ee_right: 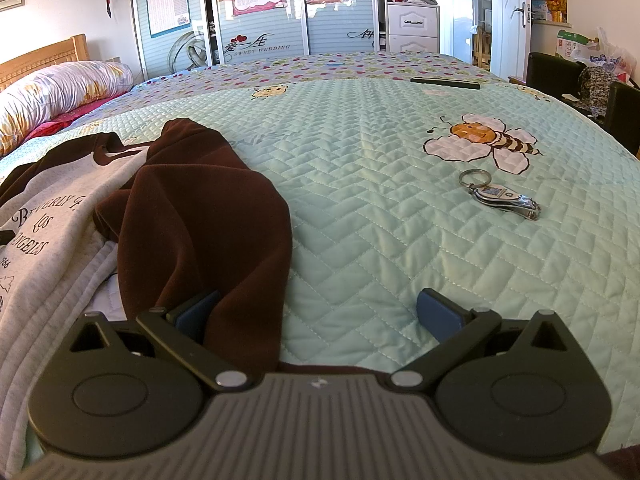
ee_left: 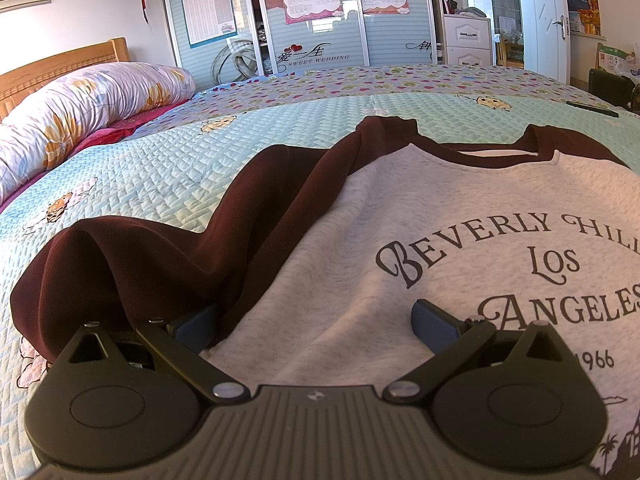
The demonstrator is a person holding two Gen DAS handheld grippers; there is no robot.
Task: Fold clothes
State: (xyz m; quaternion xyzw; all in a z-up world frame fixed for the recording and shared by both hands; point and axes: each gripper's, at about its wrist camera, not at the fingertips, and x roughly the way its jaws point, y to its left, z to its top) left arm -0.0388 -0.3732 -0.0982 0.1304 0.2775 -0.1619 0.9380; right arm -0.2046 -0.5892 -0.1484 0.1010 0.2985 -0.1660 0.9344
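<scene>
Grey sweatshirt (ee_left: 400, 240), collar away from camera

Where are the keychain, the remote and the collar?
keychain (ee_right: 505, 197): right wrist view, on its metal body.
remote (ee_right: 445, 82): right wrist view, middle of the dark bar.
collar (ee_left: 498, 156): left wrist view, front maroon rim.

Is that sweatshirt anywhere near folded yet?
Barely started. The sweatshirt lies spread print-up on the bed, and its maroon sleeves are bunched, not tucked. Both the left gripper and right gripper are open at the fabric. All folds remain.
</scene>
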